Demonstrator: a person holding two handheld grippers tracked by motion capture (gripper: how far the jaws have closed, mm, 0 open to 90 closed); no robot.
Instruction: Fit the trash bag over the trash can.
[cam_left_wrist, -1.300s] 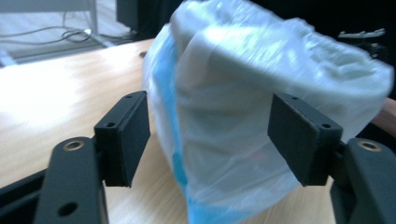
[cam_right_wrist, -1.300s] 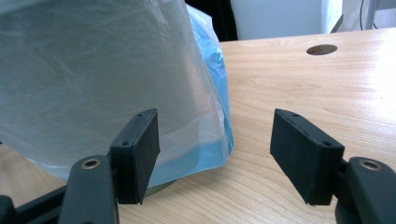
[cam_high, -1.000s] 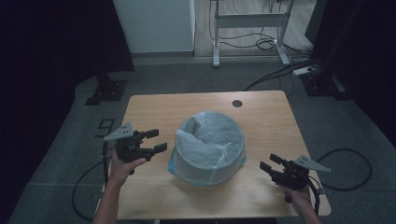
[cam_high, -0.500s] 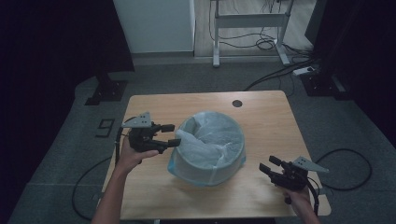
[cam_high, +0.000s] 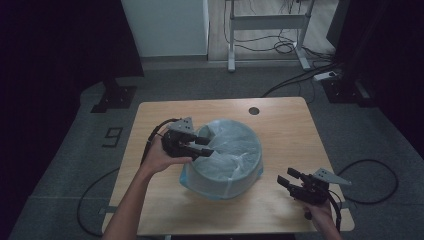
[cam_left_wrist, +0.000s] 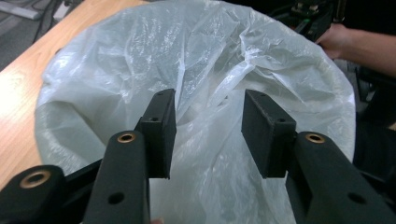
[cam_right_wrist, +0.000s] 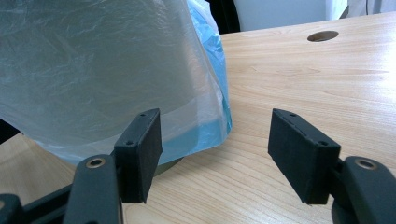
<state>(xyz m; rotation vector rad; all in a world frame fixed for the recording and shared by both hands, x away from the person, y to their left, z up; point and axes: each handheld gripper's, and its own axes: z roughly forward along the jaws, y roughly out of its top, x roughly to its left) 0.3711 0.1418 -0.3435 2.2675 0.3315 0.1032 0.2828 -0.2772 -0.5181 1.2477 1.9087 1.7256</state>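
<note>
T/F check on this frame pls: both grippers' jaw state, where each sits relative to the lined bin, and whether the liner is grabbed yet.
1. The left gripper is over the near-left rim of the bin. True.
2. Its jaws are clamped shut on the plastic liner. False: they stand apart, with the liner in the gap and beyond it, not pinched.
3. The right gripper is inside the bin. False: it sits on the person's right, clear of the bin, above the table.
4. The right gripper's jaws are open. True.
5. The table has a round hole near its far edge. True.
</note>
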